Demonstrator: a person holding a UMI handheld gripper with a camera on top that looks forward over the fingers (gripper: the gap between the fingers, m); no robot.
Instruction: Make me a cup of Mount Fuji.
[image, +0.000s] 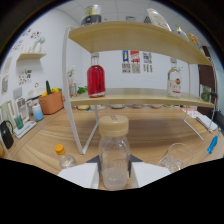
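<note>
A clear jar (114, 150) with a beige screw lid stands upright between my fingers, holding a little clear liquid at its bottom. My gripper (114, 167) is shut on it, both white fingers (80, 175) pressing its sides. An empty clear glass cup (177, 156) sits on the wooden table to the right of the jar. Beyond the jar, a bottle of red liquid (96, 77) stands on the lower board of a wooden shelf rack (140, 95). Further right on that board is a clear bottle with a red label (174, 82).
A small bottle with an orange cap (62, 156) lies left of the fingers. The rack's white legs (75, 125) stand just ahead. More bottles (91, 14) sit on the top board. An orange pot (51, 101) is at the far left, a blue object (212, 145) at the right.
</note>
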